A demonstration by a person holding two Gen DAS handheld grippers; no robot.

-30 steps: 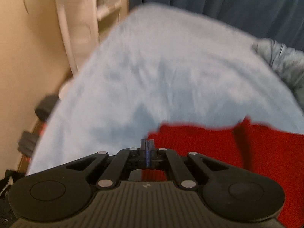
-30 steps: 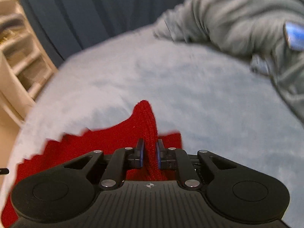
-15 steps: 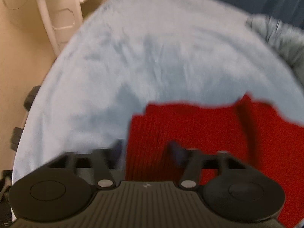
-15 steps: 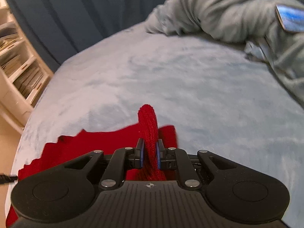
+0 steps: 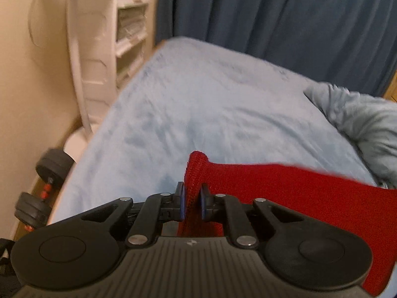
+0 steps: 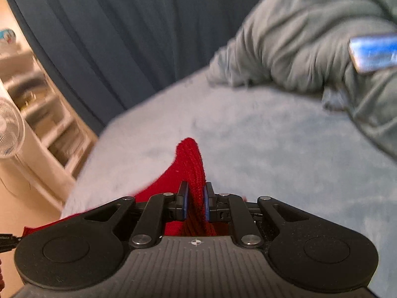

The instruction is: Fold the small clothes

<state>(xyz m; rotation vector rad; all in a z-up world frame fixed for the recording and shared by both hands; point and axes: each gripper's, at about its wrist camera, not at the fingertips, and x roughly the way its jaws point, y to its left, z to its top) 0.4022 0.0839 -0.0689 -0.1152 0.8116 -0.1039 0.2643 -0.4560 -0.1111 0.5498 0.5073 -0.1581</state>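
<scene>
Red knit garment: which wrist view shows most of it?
The left wrist view: the red knit garment spreads broadly rightward from the left gripper. The right wrist view shows only a pinched ridge in the right gripper and a strip leftward.

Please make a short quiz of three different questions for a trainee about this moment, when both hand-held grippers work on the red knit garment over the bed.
1. True or false: the left hand-held gripper is open and empty.
2. What is pinched in the right hand-held gripper? A) the grey blanket B) the red knit garment C) the blue curtain
3. Fill in: the dumbbell lies on the floor to the ____ of the bed in the left wrist view.

Key:
1. False; it is shut on a corner of the red knit garment.
2. B
3. left
</scene>
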